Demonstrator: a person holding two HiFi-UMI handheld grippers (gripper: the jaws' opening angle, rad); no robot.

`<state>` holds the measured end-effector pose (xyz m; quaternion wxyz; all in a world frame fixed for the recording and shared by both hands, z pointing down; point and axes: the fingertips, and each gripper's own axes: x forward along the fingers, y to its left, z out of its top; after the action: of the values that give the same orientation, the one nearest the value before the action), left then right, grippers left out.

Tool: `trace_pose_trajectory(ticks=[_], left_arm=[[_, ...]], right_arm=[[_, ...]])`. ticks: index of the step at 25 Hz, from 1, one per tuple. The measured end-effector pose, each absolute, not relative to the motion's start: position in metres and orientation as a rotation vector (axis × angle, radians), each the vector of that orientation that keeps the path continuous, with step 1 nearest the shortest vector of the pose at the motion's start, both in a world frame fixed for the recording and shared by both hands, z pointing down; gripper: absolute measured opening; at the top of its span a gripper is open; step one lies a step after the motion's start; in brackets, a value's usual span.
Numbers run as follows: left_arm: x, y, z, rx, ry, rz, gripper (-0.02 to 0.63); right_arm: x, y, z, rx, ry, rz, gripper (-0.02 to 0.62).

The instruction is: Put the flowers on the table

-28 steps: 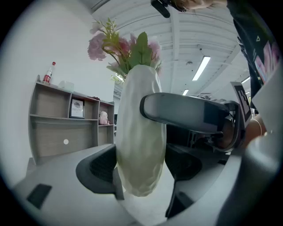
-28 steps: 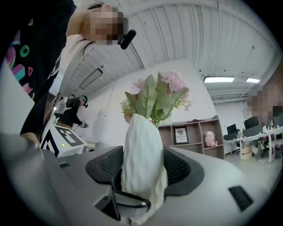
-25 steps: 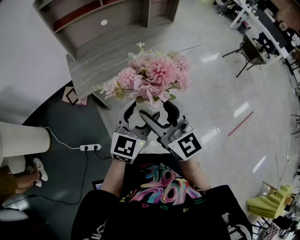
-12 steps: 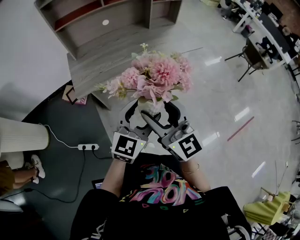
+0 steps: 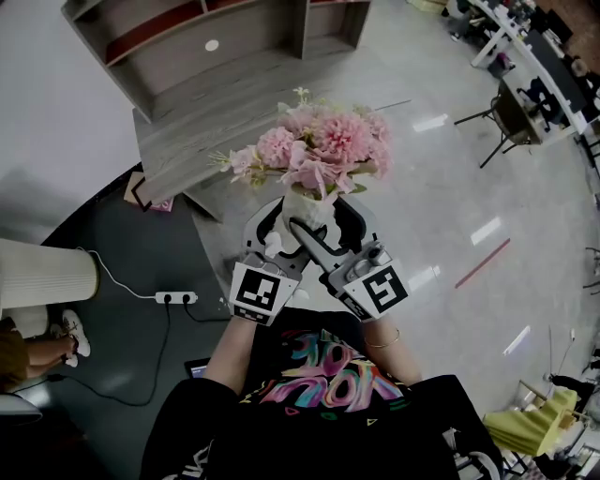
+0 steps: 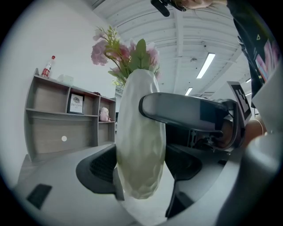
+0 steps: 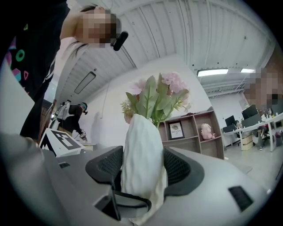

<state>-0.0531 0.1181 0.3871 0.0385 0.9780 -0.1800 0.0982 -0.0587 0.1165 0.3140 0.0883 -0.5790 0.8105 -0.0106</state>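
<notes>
A bunch of pink flowers (image 5: 323, 150) stands in a white vase (image 5: 309, 204), held in the air in front of the person. My left gripper (image 5: 284, 234) and right gripper (image 5: 330, 230) cross each other and both are shut on the vase. In the left gripper view the vase (image 6: 139, 145) sits between the dark pads (image 6: 101, 170), with the right gripper's jaw across it. The right gripper view shows the vase (image 7: 142, 154) squeezed between the pads (image 7: 180, 167), leaves and blooms (image 7: 157, 99) above. The grey wooden table (image 5: 202, 122) lies beyond and left of the flowers.
A wooden shelf unit (image 5: 187, 28) stands behind the table, with a framed picture (image 6: 76, 103) and a small figure on it. A power strip (image 5: 178, 296) and cable lie on the dark floor at left. A picture frame (image 5: 142, 192) leans by the table. Chairs and desks (image 5: 511, 98) stand far right.
The vase with the flowers has shifted a little up and to the right in the head view, nearer the table. Both grippers stay closed on it.
</notes>
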Motion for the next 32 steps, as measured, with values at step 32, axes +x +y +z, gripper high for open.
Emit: trace_pose_trajectory(ticks=[32], left_arm=[[-0.063,0.103,0.383,3.039,-0.556,0.299,0.334]], right_arm=[[-0.065,0.102,0.322,-1.802,2.404,-0.094,0.307]])
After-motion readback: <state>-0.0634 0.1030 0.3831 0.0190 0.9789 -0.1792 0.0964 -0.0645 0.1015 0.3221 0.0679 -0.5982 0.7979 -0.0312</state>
